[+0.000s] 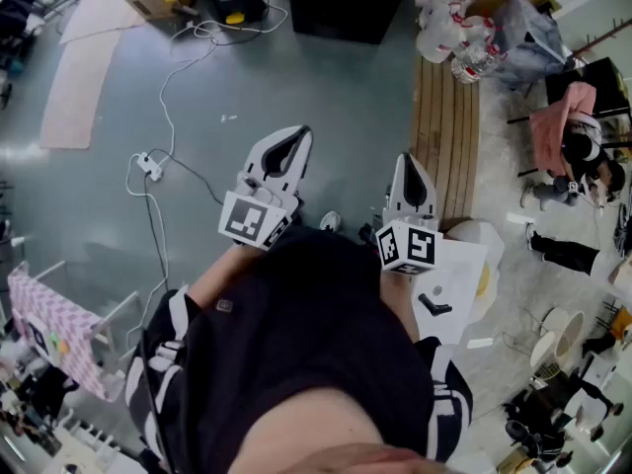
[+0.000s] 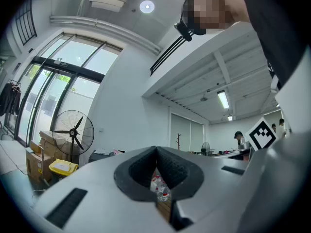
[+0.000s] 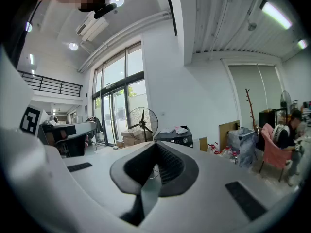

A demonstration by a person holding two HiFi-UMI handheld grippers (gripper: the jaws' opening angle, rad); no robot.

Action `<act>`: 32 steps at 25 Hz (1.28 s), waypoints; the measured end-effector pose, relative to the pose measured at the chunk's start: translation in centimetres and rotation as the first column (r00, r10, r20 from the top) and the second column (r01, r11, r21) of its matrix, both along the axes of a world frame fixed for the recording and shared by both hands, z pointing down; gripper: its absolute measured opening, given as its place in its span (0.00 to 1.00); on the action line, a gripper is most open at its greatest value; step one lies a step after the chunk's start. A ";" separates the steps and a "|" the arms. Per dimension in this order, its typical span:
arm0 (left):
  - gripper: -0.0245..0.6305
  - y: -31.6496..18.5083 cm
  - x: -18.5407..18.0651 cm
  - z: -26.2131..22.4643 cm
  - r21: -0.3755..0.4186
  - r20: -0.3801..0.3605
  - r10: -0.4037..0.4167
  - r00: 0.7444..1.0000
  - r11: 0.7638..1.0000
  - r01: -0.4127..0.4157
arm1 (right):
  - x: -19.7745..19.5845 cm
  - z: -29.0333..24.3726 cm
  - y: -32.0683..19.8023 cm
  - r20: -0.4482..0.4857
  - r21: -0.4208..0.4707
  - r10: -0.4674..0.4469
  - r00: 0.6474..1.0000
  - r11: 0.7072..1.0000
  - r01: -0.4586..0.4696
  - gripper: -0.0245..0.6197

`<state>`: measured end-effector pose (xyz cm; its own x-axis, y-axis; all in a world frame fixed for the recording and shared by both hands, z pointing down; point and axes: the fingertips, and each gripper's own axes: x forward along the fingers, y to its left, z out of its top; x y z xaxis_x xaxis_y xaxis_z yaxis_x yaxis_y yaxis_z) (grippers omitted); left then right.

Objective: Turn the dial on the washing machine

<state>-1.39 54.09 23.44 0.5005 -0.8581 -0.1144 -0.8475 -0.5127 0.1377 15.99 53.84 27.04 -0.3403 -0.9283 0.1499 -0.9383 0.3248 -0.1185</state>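
Both grippers are held out in front of the person's body, above a grey floor. My left gripper (image 1: 293,136) (image 2: 156,149) is shut, its tips meeting with nothing between them. My right gripper (image 1: 409,161) (image 3: 155,144) is shut too and holds nothing. A dark box-shaped appliance (image 3: 173,137) with a round knob (image 3: 185,140) on its front stands far across the room, beyond the right gripper's tips. In the head view it shows as a black box (image 1: 346,3) at the top edge. Neither gripper is near it.
A white cable and power strip (image 1: 150,166) trail over the floor ahead at left. Wooden planks (image 1: 449,126) lie ahead at right, with bagged bottles (image 1: 449,28) at their far end. A standing fan (image 3: 143,123), cardboard boxes (image 2: 41,154) and a seated person (image 3: 286,140) are in the room.
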 end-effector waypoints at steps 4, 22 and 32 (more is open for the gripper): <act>0.07 -0.3 -0.4 0.2 0.008 0.009 0.005 1.000 1.000 -0.005 | -0.4 0.0 -0.2 0.002 0.000 0.003 1.000 1.000 -0.003 0.07; 0.07 -5.1 -7.6 1.4 -0.010 0.002 0.037 0.999 0.999 -0.037 | -7.1 1.2 -6.3 0.024 0.011 0.036 0.999 0.999 -0.036 0.31; 0.07 -13.9 -11.6 4.4 -0.051 0.007 0.061 0.998 0.997 -0.060 | -12.0 4.2 -15.1 0.019 -0.017 0.035 0.999 0.999 -0.035 0.31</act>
